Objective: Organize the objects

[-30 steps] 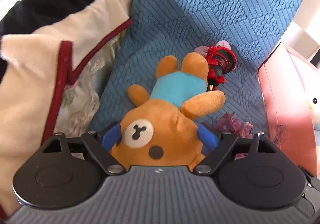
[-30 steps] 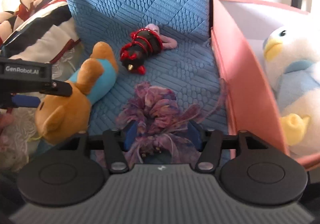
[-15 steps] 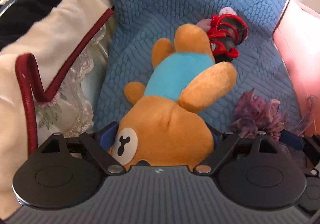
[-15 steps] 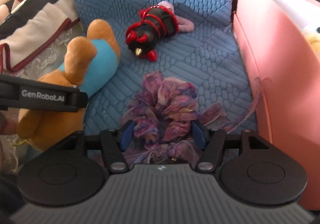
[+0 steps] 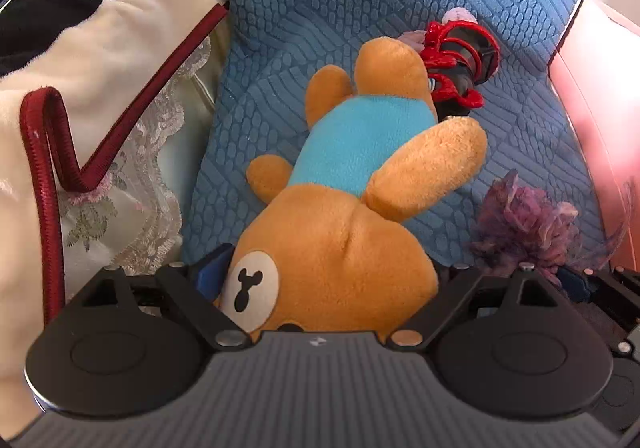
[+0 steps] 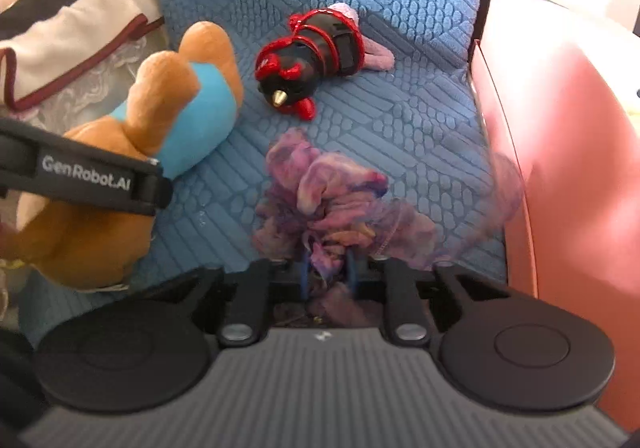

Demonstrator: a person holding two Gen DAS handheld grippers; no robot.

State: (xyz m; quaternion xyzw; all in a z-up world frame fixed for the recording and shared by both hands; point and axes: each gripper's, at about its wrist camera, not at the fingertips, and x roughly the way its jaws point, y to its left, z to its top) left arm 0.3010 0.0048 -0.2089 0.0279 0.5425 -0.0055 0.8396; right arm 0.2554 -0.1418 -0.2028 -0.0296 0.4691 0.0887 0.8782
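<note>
— On the blue quilted cushion (image 6: pixel 400 120), what does each hand-held gripper hold?
— Left hand-held gripper (image 5: pixel 326 284): jaws clamped on the head of the orange teddy bear (image 5: pixel 352 208). Right hand-held gripper (image 6: pixel 326 276): narrowed onto the purple scrunchie (image 6: pixel 332 204).
— Remaining items?
— Red-and-black toy (image 6: pixel 312 60) at twelve o'clock of the scrunchie, apart. Pink box (image 6: pixel 560 152) at three o'clock.
</note>
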